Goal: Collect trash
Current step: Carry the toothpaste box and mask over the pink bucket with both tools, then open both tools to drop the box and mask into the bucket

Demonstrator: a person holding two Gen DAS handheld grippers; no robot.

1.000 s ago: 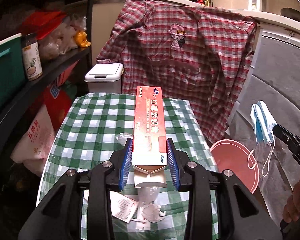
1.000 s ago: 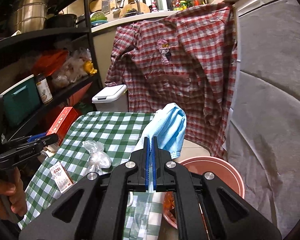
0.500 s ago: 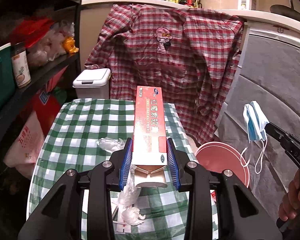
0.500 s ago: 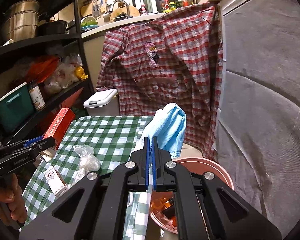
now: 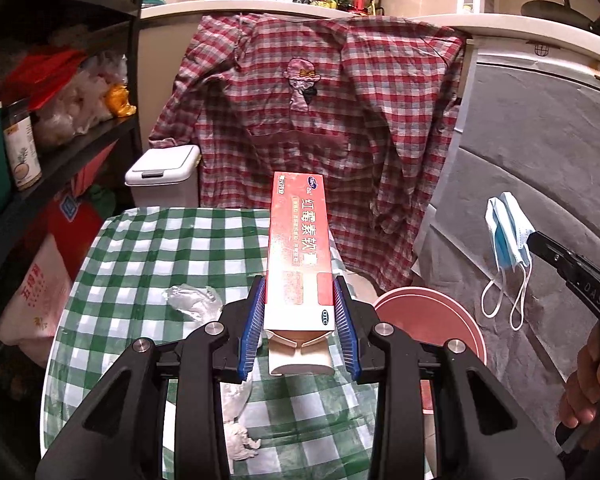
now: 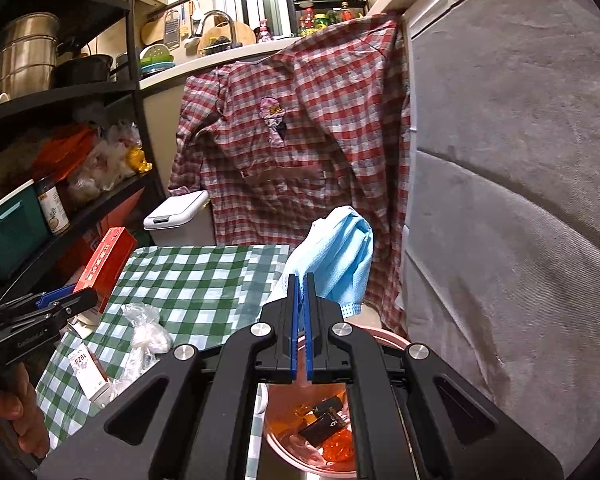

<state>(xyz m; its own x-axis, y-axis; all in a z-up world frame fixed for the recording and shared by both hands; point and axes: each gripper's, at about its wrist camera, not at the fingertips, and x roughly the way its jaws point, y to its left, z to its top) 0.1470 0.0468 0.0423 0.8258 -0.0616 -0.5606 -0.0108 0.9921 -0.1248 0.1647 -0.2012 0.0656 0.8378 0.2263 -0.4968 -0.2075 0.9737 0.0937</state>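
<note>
Trash now hangs over the pink bin [image 6: 388, 338]: the right gripper [image 6: 300, 280], clamped on the blue mask [image 6: 336, 256], has carried it off the table's right edge, while the left gripper [image 5: 299, 300] pinches the red box [image 5: 300, 240].

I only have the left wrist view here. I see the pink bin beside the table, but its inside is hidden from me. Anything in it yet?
Observer: Yes. The right wrist view looks down into the pink bin: orange wrappers and a small black packet lie inside.
Operator: Is the mask over the bin?
Observer: The right gripper is shut on the blue mask, and the bin's opening lies directly below its fingers in that view.
Operator: What's left on the table near me?
Observer: A small white box marked 1928 lies at the near edge of the checked tablecloth, beside a crumpled clear bag.
</note>
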